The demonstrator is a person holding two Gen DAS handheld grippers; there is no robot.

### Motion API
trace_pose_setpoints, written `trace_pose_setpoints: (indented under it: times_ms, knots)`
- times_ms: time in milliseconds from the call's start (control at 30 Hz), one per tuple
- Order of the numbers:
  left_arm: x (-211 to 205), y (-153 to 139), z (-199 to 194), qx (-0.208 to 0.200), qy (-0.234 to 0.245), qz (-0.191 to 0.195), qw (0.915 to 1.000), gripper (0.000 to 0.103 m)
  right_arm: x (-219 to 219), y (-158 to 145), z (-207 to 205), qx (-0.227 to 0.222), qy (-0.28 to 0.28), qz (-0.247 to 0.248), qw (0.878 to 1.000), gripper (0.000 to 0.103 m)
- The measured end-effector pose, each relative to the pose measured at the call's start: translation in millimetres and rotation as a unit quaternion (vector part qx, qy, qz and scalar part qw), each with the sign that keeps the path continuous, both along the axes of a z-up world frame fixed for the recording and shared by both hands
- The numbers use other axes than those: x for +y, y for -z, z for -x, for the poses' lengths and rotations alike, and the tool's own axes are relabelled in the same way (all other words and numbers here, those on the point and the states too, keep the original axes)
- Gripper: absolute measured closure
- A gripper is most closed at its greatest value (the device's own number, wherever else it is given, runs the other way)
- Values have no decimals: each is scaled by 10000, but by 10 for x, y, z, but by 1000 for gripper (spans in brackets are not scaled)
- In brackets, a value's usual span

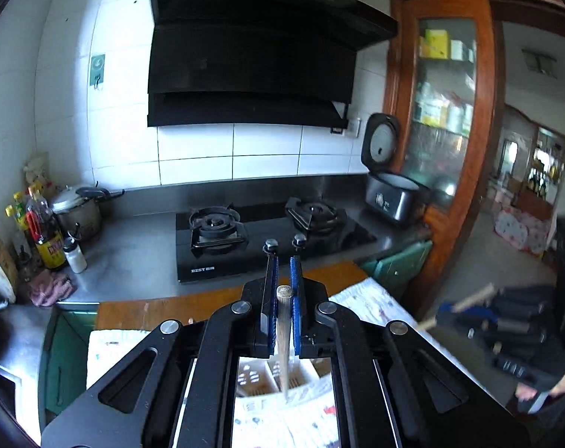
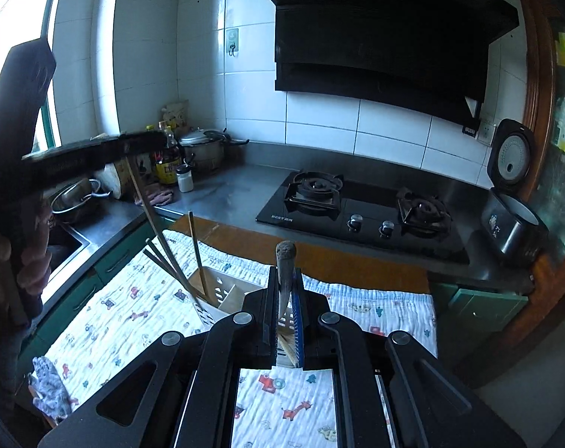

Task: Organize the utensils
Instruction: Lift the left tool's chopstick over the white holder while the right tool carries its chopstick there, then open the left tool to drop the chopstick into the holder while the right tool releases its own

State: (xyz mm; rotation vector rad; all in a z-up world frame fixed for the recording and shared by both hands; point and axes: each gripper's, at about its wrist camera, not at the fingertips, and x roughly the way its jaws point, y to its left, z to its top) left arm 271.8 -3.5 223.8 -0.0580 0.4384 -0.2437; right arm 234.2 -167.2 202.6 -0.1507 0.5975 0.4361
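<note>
**Two grippers lifting chopsticks over a kitchen caddy**

The left gripper point(image 1: 284, 261) is clamping its blue-padded jaws together on a pale chopstick point(image 1: 283, 339), whose round butt end is showing between the pads while the shaft is running down toward the white utensil holder point(image 2: 222, 296) below. The right gripper point(image 2: 285, 280) is likewise pinching a darker chopstick point(image 2: 285, 261), its rounded end sticking up above the jaws and its lower part slanting down under them. The slotted, divided holder is sitting on a patterned cloth point(image 2: 140, 310) spread across a wooden table point(image 2: 342, 261), and several more chopsticks point(image 2: 198, 254) are leaning out of its left compartment. Beyond the table a steel counter point(image 2: 226, 190) is carrying a black two-burner gas hob point(image 2: 361, 212), with an open rice cooker point(image 2: 514, 224) to its right and a pot and bottles point(image 2: 168, 160) to its left. A black range hood point(image 1: 252, 56) is hanging on the white tiles above.
</note>
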Motion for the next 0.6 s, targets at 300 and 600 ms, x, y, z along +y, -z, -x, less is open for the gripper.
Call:
trace_pose_setpoints:
  times_ms: [300,600]
  knots:
    - [146,317,-339,101,-431,47,9990,98,52,347,-235,324,-67,56,9994,96]
    - [174,743,-541,632,-337,-47,9974,98,128,608,-361,579,-113,161,9981,96]
